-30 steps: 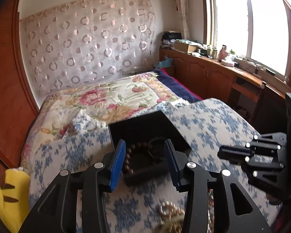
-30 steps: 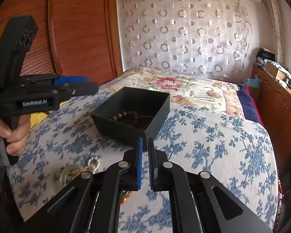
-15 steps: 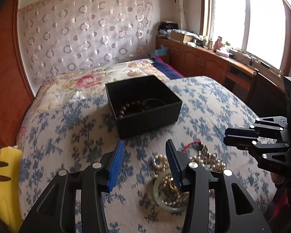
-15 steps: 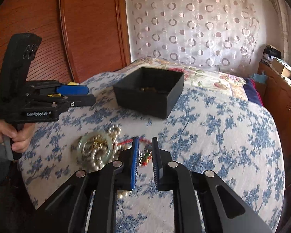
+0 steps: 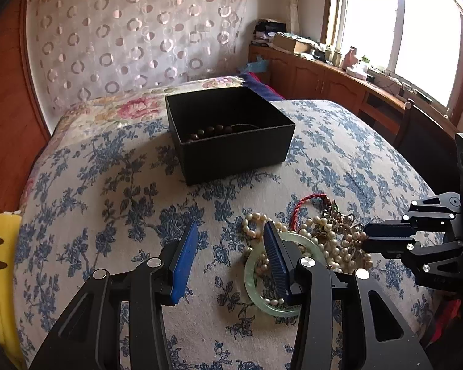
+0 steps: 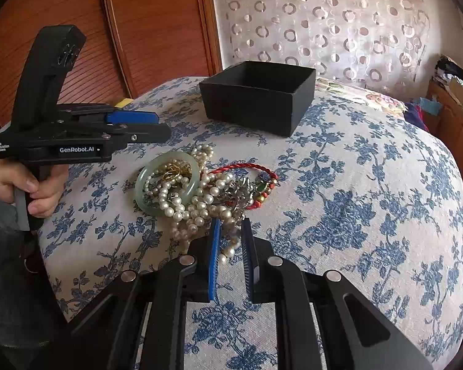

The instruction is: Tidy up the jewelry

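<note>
A tangled jewelry pile lies on the blue-flowered bedspread: a pale green jade bangle (image 5: 253,277) (image 6: 142,185), pearl strands (image 5: 324,234) (image 6: 182,203) and a red cord bracelet (image 5: 305,203) (image 6: 247,166). Behind it stands an open black box (image 5: 231,154) (image 6: 256,108) with a brown bead bracelet (image 5: 210,131) inside. My left gripper (image 5: 231,228) (image 6: 156,123) is open over bare cloth, its right finger above the bangle. My right gripper (image 6: 231,222) (image 5: 367,237) is narrowly open at the pile's near edge; a pearl shows in the gap, unpinched.
A person's hand (image 6: 31,185) holds the left gripper's handle. A yellow soft thing (image 5: 0,262) lies at the bed's left edge. A wooden wardrobe (image 6: 154,30) stands to the left and a cluttered wooden counter (image 5: 339,74) under the window.
Both grippers have come down and back from the black box to the jewelry pile. The right jaws have parted slightly from nearly shut. The left jaws look the same.
</note>
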Action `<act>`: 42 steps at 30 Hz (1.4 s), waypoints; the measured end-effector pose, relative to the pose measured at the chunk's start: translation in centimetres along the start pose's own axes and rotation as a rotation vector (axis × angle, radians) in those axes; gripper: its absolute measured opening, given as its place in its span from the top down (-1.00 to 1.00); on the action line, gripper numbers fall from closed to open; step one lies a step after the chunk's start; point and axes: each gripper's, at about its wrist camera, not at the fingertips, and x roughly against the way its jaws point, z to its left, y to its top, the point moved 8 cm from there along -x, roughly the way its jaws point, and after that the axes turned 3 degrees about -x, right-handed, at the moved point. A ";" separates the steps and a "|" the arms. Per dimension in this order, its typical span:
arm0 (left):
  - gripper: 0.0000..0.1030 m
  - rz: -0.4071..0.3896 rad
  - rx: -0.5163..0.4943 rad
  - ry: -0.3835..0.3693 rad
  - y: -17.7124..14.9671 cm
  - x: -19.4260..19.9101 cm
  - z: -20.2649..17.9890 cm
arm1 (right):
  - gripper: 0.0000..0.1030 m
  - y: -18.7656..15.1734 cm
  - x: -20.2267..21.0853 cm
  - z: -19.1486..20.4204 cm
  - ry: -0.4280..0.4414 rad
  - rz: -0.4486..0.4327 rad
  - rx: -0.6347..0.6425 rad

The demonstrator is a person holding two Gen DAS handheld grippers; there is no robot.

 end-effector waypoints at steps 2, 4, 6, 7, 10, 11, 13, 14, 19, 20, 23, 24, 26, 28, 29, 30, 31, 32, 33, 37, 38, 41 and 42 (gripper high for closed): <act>0.18 0.003 0.002 -0.001 0.0 -0.1 0.0 | 0.65 0.2 -0.5 0.0 -0.014 0.012 0.001; 0.18 0.002 0.001 -0.002 0.0 -0.1 -0.1 | 0.65 0.3 -0.7 0.1 -0.013 0.014 0.006; 0.18 0.004 0.000 -0.003 -0.1 -0.2 -0.2 | 0.65 0.4 -0.8 0.0 -0.007 0.019 0.004; 0.18 0.005 -0.001 -0.004 -0.1 -0.3 -0.2 | 0.65 0.3 -0.8 -0.1 0.000 0.021 0.002; 0.18 0.010 0.005 -0.006 -0.3 -0.6 -0.1 | 0.76 0.0 -0.4 0.1 0.015 0.022 0.011; 0.18 0.012 0.007 -0.008 -0.3 -0.7 -0.1 | 0.82 0.0 -0.4 0.0 0.016 0.021 0.014; 0.18 0.018 0.012 -0.016 -0.3 -1.0 0.0 | 0.83 0.2 0.0 -0.1 0.017 0.008 0.015; 0.18 0.023 0.014 -0.020 -0.3 -1.2 0.1 | 0.83 0.4 0.4 -0.2 0.011 -0.006 0.014; 0.29 0.045 0.025 -0.045 -0.1 -2.2 0.6 | 0.83 1.8 2.8 -0.9 -0.008 -0.085 -0.002; 0.31 0.057 0.025 -0.052 -0.1 -2.6 0.7 | 0.83 2.1 3.2 -1.0 -0.016 -0.096 -0.002; 0.33 0.080 0.022 -0.062 0.0 -3.4 0.9 | 0.83 2.7 4.3 -1.5 -0.032 -0.129 -0.005; 0.34 0.090 0.019 -0.069 -0.1 -3.7 0.9 | 0.83 2.9 4.5 -1.7 -0.035 -0.135 -0.008; 0.35 0.110 0.018 -0.094 0.0 -4.3 0.7 | 0.83 3.1 4.7 -1.9 -0.034 -0.140 -0.012; 0.35 0.116 0.007 -0.097 0.3 -4.5 0.6 | 0.83 3.1 4.5 -2.0 -0.035 -0.138 -0.015; 0.35 0.116 0.002 -0.104 0.5 -4.6 0.4 | 0.83 3.1 4.5 -2.0 -0.036 -0.138 -0.016; 0.35 0.118 -0.002 -0.111 0.7 -4.7 0.3 | 0.83 3.1 4.3 -2.0 -0.034 -0.137 -0.018; 0.36 0.124 -0.007 -0.113 0.8 -4.8 0.2 | 0.83 3.1 4.2 -2.0 -0.031 -0.135 -0.020; 0.37 0.135 -0.019 -0.107 0.8 -5.1 0.0 | 0.83 3.1 4.1 -2.0 -0.033 -0.136 -0.021; 0.38 0.137 -0.030 -0.100 1.0 -5.3 -0.1 | 0.83 3.2 4.1 -2.0 -0.033 -0.137 -0.020; 0.39 0.153 -0.095 -0.082 1.4 -5.8 -0.7 | 0.83 3.4 4.2 -2.2 -0.031 -0.145 -0.023; 0.39 0.156 -0.120 -0.075 1.5 -5.9 -0.9 | 0.83 3.4 4.2 -2.2 -0.027 -0.146 -0.027; 0.40 0.166 -0.177 -0.062 1.6 -6.0 -1.5 | 0.83 3.2 3.8 -2.3 -0.023 -0.142 -0.035; 0.42 0.168 -0.183 -0.068 1.7 -6.1 -1.5 | 0.83 3.1 3.6 -2.3 -0.022 -0.140 -0.038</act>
